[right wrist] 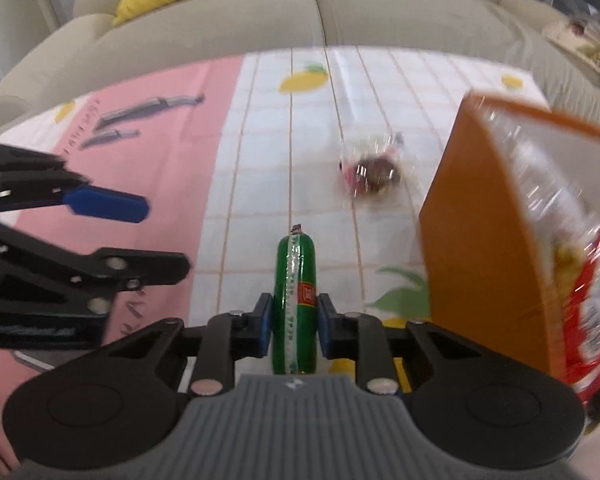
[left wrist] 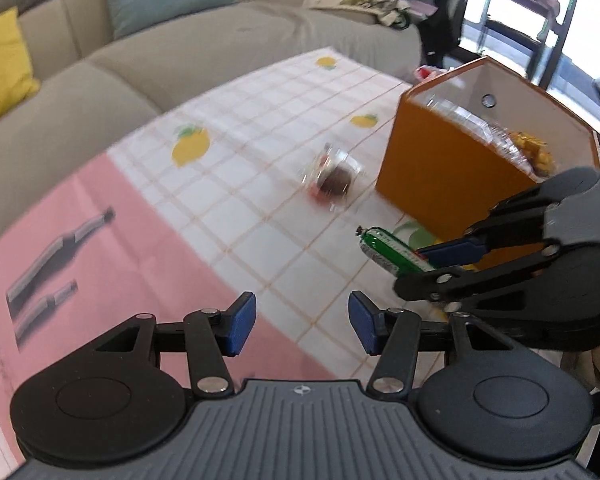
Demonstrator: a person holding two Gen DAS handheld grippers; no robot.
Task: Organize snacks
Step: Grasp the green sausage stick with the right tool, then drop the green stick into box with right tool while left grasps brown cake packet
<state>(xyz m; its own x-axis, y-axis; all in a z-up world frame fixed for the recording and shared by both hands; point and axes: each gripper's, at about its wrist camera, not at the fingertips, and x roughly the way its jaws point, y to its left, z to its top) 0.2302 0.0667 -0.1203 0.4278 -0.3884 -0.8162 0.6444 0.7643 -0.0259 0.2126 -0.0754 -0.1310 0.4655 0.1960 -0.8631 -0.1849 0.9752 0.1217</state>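
Note:
My right gripper [right wrist: 292, 328] is shut on a green wrapped sausage stick [right wrist: 294, 300] and holds it above the table, left of the orange box [right wrist: 480, 232]. In the left wrist view the right gripper [left wrist: 428, 264] and the sausage [left wrist: 392, 254] show in front of the orange box [left wrist: 440, 176]. My left gripper [left wrist: 302, 322] is open and empty above the tablecloth; it also shows in the right wrist view [right wrist: 140, 232]. A clear-wrapped brown snack [left wrist: 332, 180] lies on the cloth left of the box, also in the right wrist view [right wrist: 374, 170]. The box holds several snack packets [left wrist: 532, 152].
The table carries a checked lemon-print cloth [left wrist: 240, 200] and a pink sheet with bottle pictures [left wrist: 100, 260]. A beige sofa [left wrist: 180, 60] with yellow [left wrist: 0, 68] and teal cushions runs behind the table. A red snack bag [right wrist: 592, 320] sticks out of the box.

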